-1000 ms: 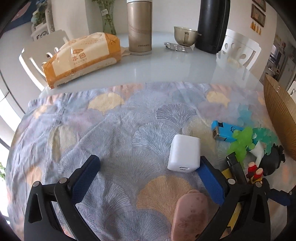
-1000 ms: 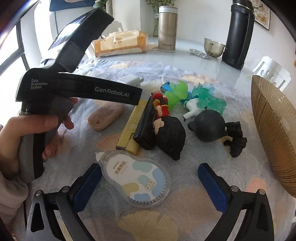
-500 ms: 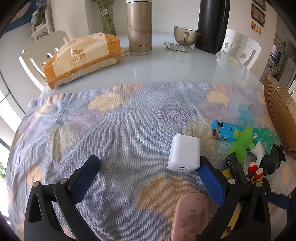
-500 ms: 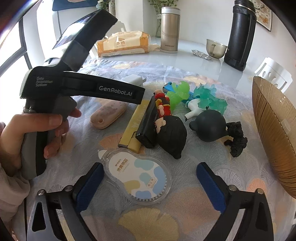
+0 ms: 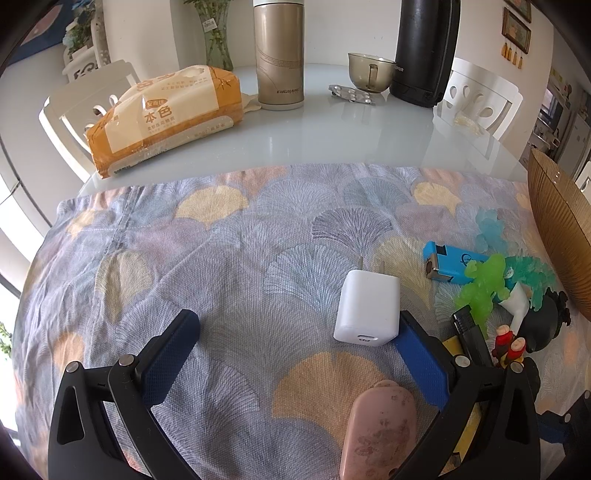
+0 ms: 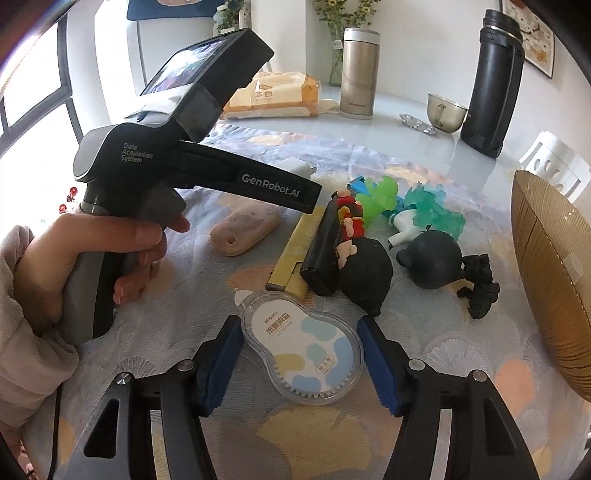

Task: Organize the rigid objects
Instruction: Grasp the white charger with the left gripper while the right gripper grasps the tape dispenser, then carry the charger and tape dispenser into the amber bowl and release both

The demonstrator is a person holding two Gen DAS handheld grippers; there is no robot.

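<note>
Jaws around one correction-tape dispenser (image 6: 302,352)

A home dining room. Round glass table (image 5: 295,136), half under a fan-print cloth (image 5: 221,258). White carved chairs (image 5: 480,96) behind the table. On the table's far side: tissue pack (image 5: 166,118), steel flask (image 5: 280,55), black jug (image 5: 424,48), glass cup (image 5: 369,72). Framed pictures (image 5: 517,22) on the wall beyond; vase of stems (image 5: 218,40) behind the flask.
</note>
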